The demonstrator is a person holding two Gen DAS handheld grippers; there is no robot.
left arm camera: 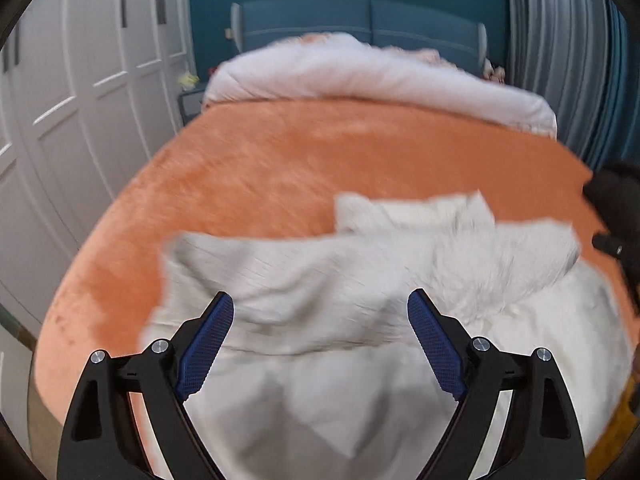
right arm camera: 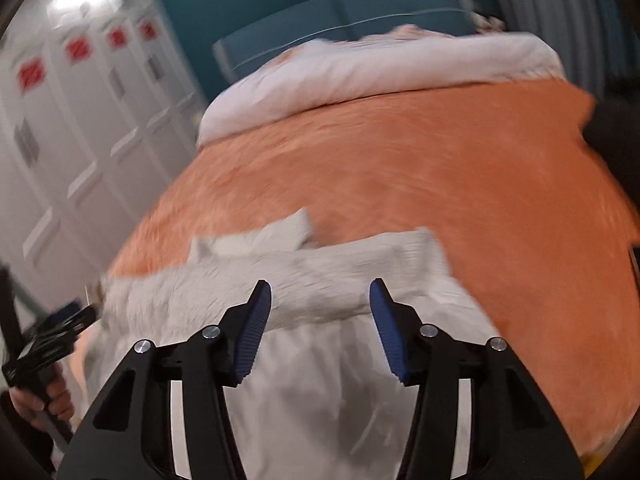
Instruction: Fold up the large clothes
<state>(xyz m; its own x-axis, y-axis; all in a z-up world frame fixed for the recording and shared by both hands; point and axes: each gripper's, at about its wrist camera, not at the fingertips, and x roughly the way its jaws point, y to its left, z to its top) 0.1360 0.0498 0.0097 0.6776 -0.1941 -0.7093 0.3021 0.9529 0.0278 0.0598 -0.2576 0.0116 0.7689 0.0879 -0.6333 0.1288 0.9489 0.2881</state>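
While both views look down over the white garment [left arm camera: 320,280], it lies crumpled on the orange blanket [left arm camera: 260,168] at the near end of the bed, w/ a folded-over band across its far edge and flatter cloth nearer the cameras.

Left hand-held gripper [left arm camera: 320,312]: jaws spread wide, blue pads [left arm camera: 208,344] clear of the cloth, nothing between them, hanging above the garment's near part.

Right hand-held gripper [right arm camera: 320,300]: jaws apart too, narrower gap, nothing pinched, also above the garment.

Only the left view shows the garment's full width, incl. the small flap [left arm camera: 412,212] sticking out beyond the band, plus a dark bit of the other tool at the right edge, just beside the garment.

Only the right view shows the left tool from outside, a black body at the garment's left side, w/ a person's hand [right arm camera: 44,400] wrapped round its handle.

Beyond the garment, both views: white duvet [left arm camera: 360,76] bunched at the bed's far end, blue headboard [left arm camera: 360,20] behind it. White wardrobe doors [left arm camera: 80,80] stand left of the bed. Both frames are motion-blurred, so fine creases are hard to read.
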